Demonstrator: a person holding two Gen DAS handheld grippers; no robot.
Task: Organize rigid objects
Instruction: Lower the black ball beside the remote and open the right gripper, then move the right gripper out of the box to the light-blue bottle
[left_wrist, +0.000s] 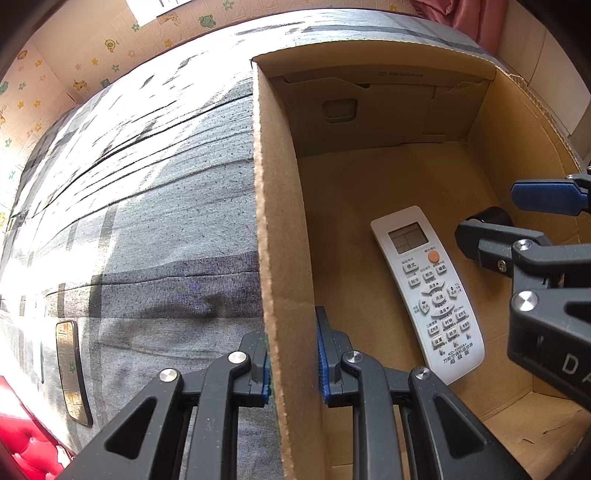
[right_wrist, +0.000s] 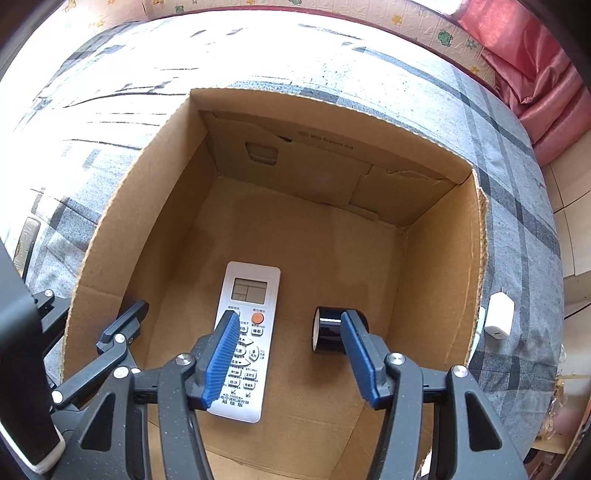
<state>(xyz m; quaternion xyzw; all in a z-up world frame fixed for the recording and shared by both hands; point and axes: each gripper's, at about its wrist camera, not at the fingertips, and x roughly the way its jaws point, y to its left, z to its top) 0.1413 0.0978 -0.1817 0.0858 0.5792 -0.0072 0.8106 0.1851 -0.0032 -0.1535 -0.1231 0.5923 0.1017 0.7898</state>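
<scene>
My left gripper (left_wrist: 291, 354) is clamped on the left wall of the cardboard box (left_wrist: 273, 229), one pad outside and one inside, steadying it on the grey plaid bedcover (left_wrist: 155, 206). My right gripper (right_wrist: 291, 354) hangs over the box floor with its jaws spread and nothing between the pads; the black tape roll (right_wrist: 328, 330) lies on its side just ahead of the right-hand finger, apart from it as far as I can tell. Beside it, near the middle of the floor, the white remote control (right_wrist: 245, 332) lies face up. So I judge two items are already stowed and the right side is free for the next. What remains outside: a white charger plug (right_wrist: 499, 314) on the cover just past the box's right wall, and a flat gold-framed object (left_wrist: 72, 373) out to the left, which could be a phone or case, though the fisheye edge smears it too much to be sure.
</scene>
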